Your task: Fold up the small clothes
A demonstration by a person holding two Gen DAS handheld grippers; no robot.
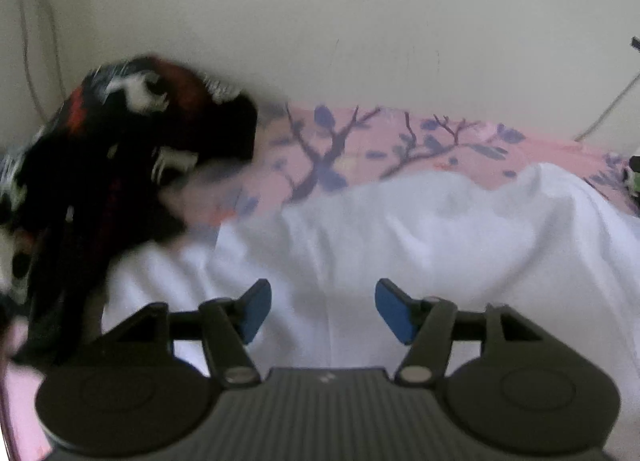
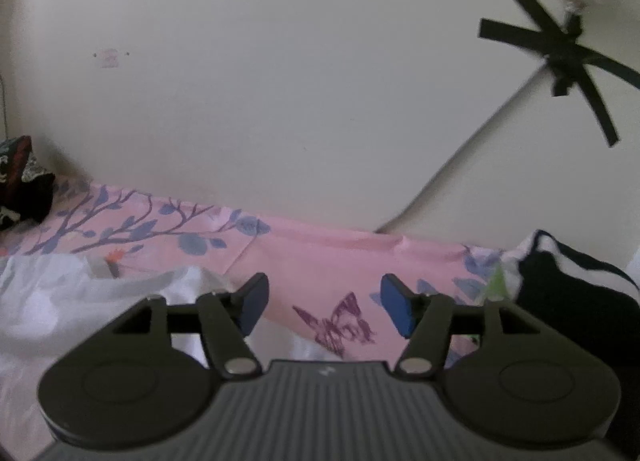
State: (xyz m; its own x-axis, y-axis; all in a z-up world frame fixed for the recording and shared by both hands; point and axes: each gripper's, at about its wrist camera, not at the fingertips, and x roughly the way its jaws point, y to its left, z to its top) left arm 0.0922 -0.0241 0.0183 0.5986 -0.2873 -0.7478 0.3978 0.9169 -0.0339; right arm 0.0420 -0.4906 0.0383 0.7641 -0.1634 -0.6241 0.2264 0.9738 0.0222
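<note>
Left wrist view: your left gripper (image 1: 323,311) is hovering with jaws apart over the white garment (image 1: 400,237), which is lying rumpled, long axis along the bed's wall edge. Your right gripper (image 2: 324,311), also spread, is holding nothing above the pink bedsheet (image 2: 320,257).

— What do I have under the left gripper (image 1: 323,311)?

— I see matt black plastic, ribbed on the body, with blue matt pads (image 1: 394,311) and dull metal pivot pins (image 1: 416,373). Below lies a soft, creased white cloth garment (image 1: 400,229).

— And on my right?

— A smooth pink printed cotton bedsheet (image 2: 320,257), a black knit-looking cloth (image 2: 576,293), and a matt painted cream wall (image 2: 280,101).
</note>
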